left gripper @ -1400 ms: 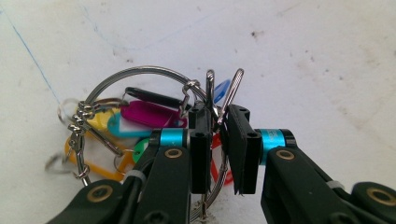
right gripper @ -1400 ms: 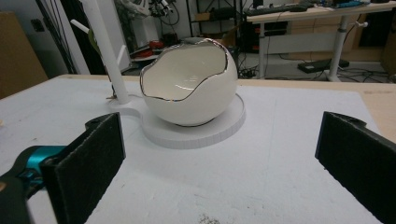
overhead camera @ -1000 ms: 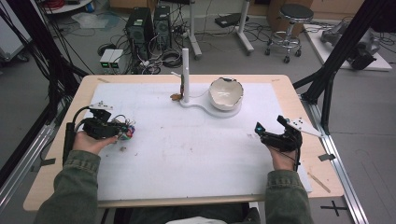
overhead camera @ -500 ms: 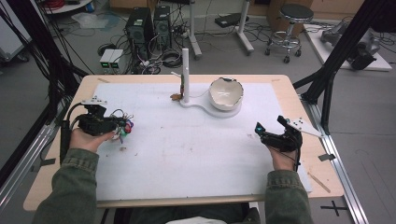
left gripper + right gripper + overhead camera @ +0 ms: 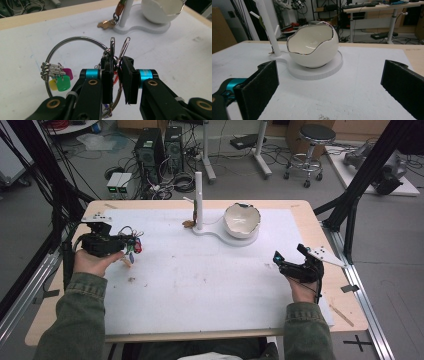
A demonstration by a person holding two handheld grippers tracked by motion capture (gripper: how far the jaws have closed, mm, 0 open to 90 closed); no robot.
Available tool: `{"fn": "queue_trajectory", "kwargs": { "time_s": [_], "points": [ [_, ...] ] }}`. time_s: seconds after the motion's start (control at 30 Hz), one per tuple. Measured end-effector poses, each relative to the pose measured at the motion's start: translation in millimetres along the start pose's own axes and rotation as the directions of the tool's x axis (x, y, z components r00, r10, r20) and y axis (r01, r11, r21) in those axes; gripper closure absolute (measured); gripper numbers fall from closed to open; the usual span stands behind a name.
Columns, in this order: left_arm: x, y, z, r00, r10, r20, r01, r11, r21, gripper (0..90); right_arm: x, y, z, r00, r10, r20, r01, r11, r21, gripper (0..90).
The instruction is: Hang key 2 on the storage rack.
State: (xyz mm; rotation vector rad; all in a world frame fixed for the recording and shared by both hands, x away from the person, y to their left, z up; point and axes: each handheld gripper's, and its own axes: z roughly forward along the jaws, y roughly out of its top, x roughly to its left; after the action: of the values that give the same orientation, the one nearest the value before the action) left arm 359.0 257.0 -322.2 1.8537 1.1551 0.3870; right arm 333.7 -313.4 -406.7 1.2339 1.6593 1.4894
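My left gripper (image 5: 117,75) is shut on a thin metal clip of a key ring (image 5: 75,41). It is a large steel loop carrying several keys with green, yellow and magenta tags (image 5: 61,81). In the high view the left gripper (image 5: 125,245) holds that bunch at the table's left side. At the right side my right gripper (image 5: 286,262) stands open with nothing between its jaws. The right gripper (image 5: 329,87) faces a white eggshell-shaped bowl (image 5: 312,48) on a white stand.
The stand's white base (image 5: 220,234) carries an upright post (image 5: 198,195) with pegs. A brass key on an orange clip (image 5: 108,23) hangs at the post's foot. A white sheet (image 5: 210,285) covers the wooden table. Cables and computers lie on the floor beyond.
My left gripper has shifted slightly away from the person with the key ring in it. The right gripper has stayed where it was, still open.
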Motion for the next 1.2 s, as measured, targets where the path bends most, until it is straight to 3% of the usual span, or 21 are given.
{"fn": "queue_trajectory", "kwargs": {
  "time_s": [0.13,0.33,0.53,0.87,1.2],
  "points": [
    [-8.8,10.9,-0.7,0.9998,-0.019,-0.01,0.019,0.9993,-0.034,79.5,-0.2,0.1,-0.3,1.0,-0.004,0.006,0.004,1.0,-0.004,0.5],
    [-16.1,21.6,0.8,0.9997,-0.024,0.009,0.025,0.9967,-0.077,79.5,0.0,0.3,-0.9,1.0,0.004,0.005,-0.004,1.0,-0.005,0.5],
    [-28.1,35.3,4.4,0.9999,-0.002,0.014,0.003,0.995,-0.1,79.5,-0.4,0.2,-0.9,1.0,0.002,0.005,-0.002,1.0,-0.005,0.5],
    [-39.3,46.9,9.0,0.9997,0.023,0.006,-0.022,0.9938,-0.109,79.5,-0.8,0.1,-1.4,1.0,0.005,0.005,-0.005,1.0,-0.007,0.5],
    [-47.0,57.5,14.8,0.9991,0.034,0.023,-0.031,0.9925,-0.118,79.4,-1.5,0.1,-1.8,1.0,0.005,0.005,-0.005,1.0,-0.007,0.5]
  ]
}}
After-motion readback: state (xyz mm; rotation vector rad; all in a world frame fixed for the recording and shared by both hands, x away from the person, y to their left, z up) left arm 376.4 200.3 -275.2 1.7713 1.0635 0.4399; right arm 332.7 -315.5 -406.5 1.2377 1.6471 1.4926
